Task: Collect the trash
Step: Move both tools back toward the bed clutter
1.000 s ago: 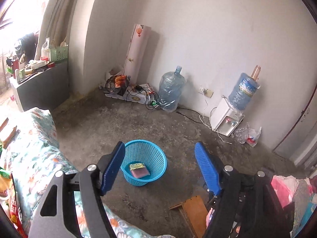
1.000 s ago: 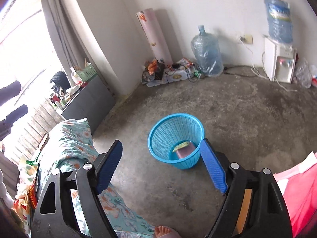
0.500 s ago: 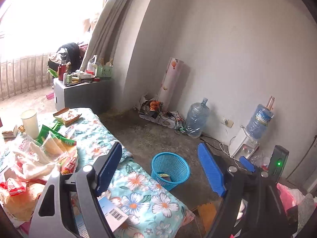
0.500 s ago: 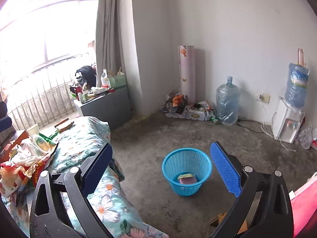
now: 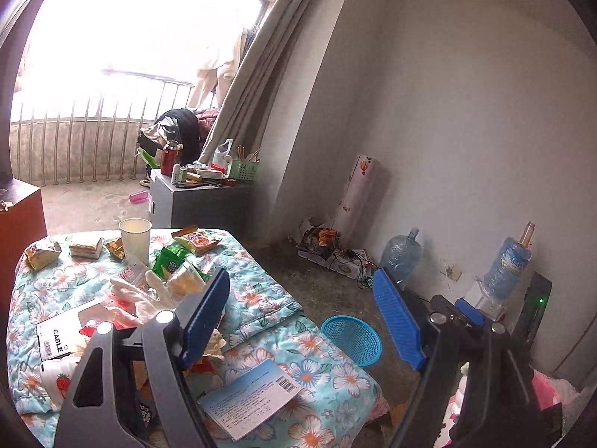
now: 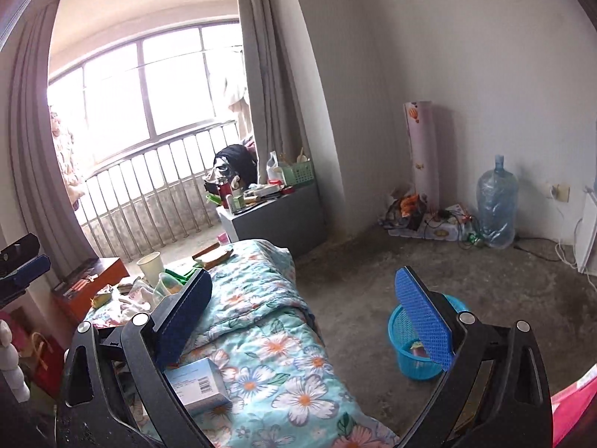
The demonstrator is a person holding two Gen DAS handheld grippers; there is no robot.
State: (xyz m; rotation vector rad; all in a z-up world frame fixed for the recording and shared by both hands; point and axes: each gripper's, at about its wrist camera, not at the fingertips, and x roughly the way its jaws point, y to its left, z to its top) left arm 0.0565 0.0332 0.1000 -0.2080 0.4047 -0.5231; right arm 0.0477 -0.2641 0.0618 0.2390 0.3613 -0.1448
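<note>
Trash litters a table under a floral cloth: snack wrappers, a green packet, a paper cup, crumpled white plastic, a "CABLE" card and a blue leaflet. My left gripper hovers open over the table's near right part, nothing between its blue pads. My right gripper is also open and empty, over the table's near end by a blue box. A blue basket stands on the floor right of the table, with some trash inside.
A grey cabinet with clutter stands behind the table near the curtain. Water bottles, a dispenser, cables and a roll line the far wall. A red-brown box stands left. Pink cloth lies at the right.
Both views swung up and left from the floor and basket to the cluttered table. The basket slid to the lower right. The right jaws spread a little wider.
</note>
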